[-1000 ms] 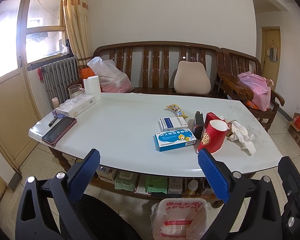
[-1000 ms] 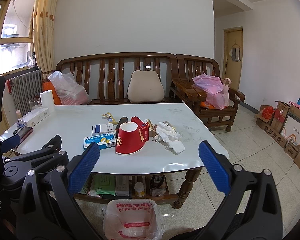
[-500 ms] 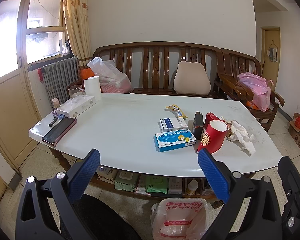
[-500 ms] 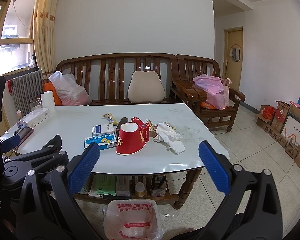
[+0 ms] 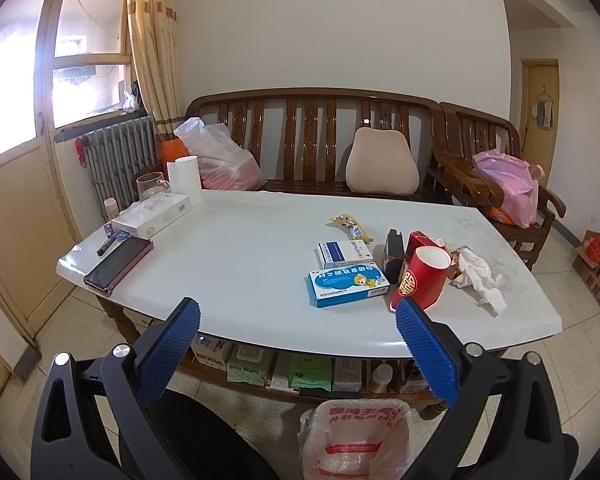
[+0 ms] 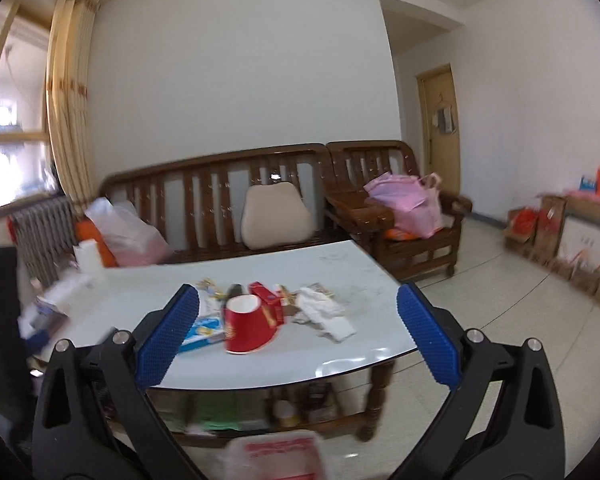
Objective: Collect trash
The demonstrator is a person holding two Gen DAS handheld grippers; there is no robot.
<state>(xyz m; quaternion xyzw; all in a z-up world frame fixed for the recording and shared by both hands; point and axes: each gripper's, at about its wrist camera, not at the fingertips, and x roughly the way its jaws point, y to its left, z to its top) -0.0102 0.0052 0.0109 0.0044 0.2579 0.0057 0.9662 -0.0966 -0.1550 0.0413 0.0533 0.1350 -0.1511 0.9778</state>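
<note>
The right wrist view is now blurred and tilted, and the white glossy table [image 6: 364, 344] sits lower and nearer in the frame than half a second ago; the left wrist view is unchanged. So the right gripper [image 6: 298, 320] has started to move toward the clutter, while the left gripper [image 5: 298, 326] waits. I judge that the first pick is beginning and nothing is collected yet.

Both tongs are wide open and hold nothing; their blue pads [image 5: 172, 352] have a fine ribbed rubber texture on black plastic arms.

The trash lies in the centre right of the left view, on the table: a red paper cup [image 5: 422, 276] with a gold sign, leaning on its side with the white inside showing; a crumpled white tissue [image 5: 480, 276], soft and irregular, just right of it; a small yellow snack wrapper [image 5: 350, 226], thin and crinkled, further back. Beside the cup are two flat cardboard medicine boxes [image 5: 348, 284], blue and white, a small black box and a red one.

The thin plastic trash bag [image 5: 356, 440] with red print stands open on the floor at the bottom centre, under the table edge.
</note>
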